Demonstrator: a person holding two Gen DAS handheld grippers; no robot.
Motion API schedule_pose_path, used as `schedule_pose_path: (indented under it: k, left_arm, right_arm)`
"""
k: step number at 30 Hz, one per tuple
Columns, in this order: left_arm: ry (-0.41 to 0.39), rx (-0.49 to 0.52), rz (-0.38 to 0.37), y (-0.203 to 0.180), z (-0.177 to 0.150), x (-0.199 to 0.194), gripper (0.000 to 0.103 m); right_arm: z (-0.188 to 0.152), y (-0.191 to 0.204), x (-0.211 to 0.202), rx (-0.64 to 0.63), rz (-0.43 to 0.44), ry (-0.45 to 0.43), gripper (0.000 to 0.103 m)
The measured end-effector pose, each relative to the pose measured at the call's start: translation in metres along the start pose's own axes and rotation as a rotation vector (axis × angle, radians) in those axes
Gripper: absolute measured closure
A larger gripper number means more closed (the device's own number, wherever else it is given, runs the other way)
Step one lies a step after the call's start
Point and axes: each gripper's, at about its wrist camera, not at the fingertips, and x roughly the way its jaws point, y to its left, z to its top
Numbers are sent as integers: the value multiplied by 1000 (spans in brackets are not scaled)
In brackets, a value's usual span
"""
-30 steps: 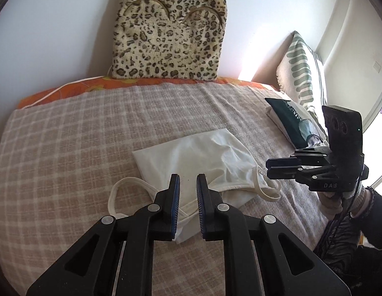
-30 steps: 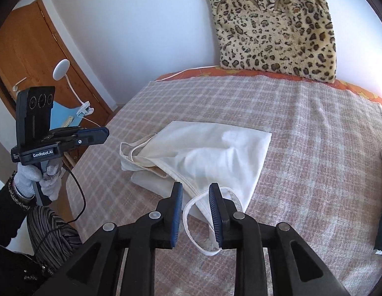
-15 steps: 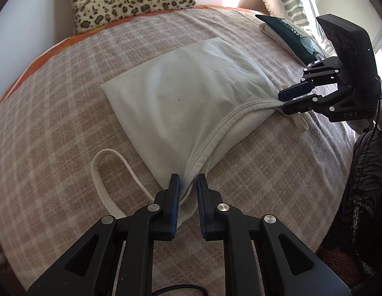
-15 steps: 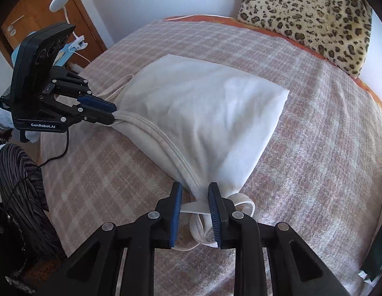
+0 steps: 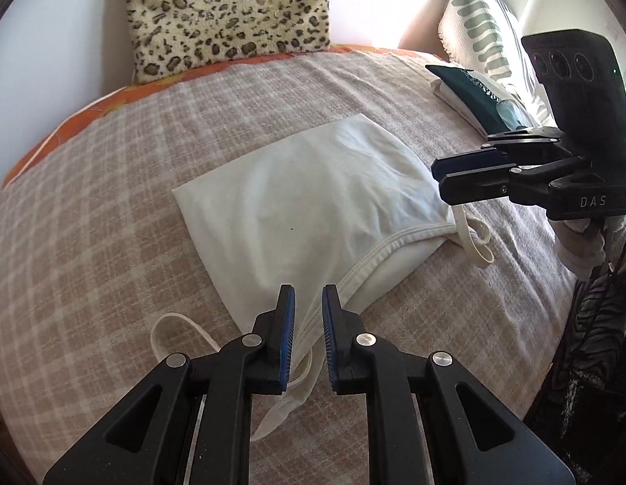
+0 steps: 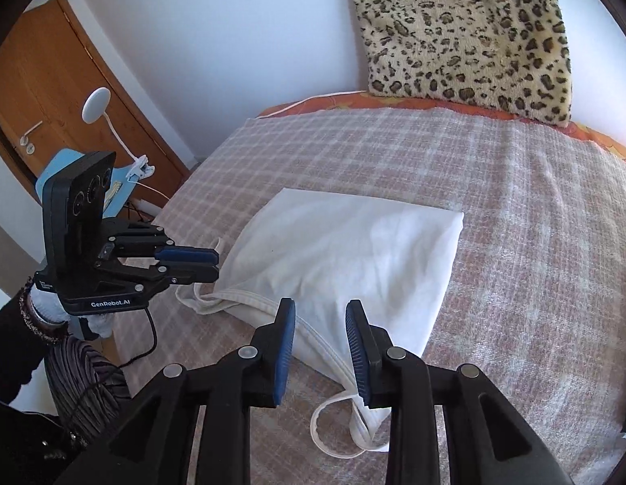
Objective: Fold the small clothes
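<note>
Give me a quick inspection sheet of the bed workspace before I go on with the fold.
Surface: plaid blanket covering the bed.
Job's things: white tank top lying folded over, straps loose at both near corners.
Clutter: dark green folded garment near the striped pillow.
Grippers: left gripper open above the hem; right gripper open above the other corner; neither holds cloth.
Cables: black cable hanging from the left gripper.
Surroundings: leopard cushion against the wall, wooden door, white clip lamp.
</note>
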Motion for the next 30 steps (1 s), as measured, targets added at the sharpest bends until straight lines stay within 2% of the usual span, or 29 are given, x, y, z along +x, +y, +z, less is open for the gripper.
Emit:
schedule_pose_path:
  k: [2,5,8,11,14,16,20,22,24,27,30]
  left_arm:
    - [43,-8,-45,-6,-8,8,91]
    - [63,-11,-115,-20,-22,6,91]
    - [73,43,-64,-33,-35,0,91]
    - [28,18,-76,-31,-37,-21,91]
    - [-55,-29,-69,-22,-27,-40,91]
    - [-107,-45,-39,-18,-12,-43,91]
    - [-150,-53,-43,-21,17,-26,91]
    - [-138,-5,-6,-30,25,-10,91]
    - [-105,14,-18,-37,27,7,91]
    - [-48,45,15,-46,21,29,91]
    - [-48,20,-12,-45,13,29,91]
  right_arm:
    - [3,10,15,-44,-23,24,74]
    - [1,7,32,-62,-53,67,74]
    - [-6,-5,41,-58,-90,122,75]
    - [-13,-7,34,-92,-112,147,75]
    - [-20,-11,24,-84,-128,162,75]
    - [-19,-18,17,-45,-82,140,75]
    - [-7,-41,-7,92,-14,23,72]
    - [1,-54,-13,144,-41,-24,70]
    - [6,-67,-11,196,-57,-41,70]
    - [8,-83,-3,264,-54,-41,70]
    - [9,-91,4,277,-66,-25,70]
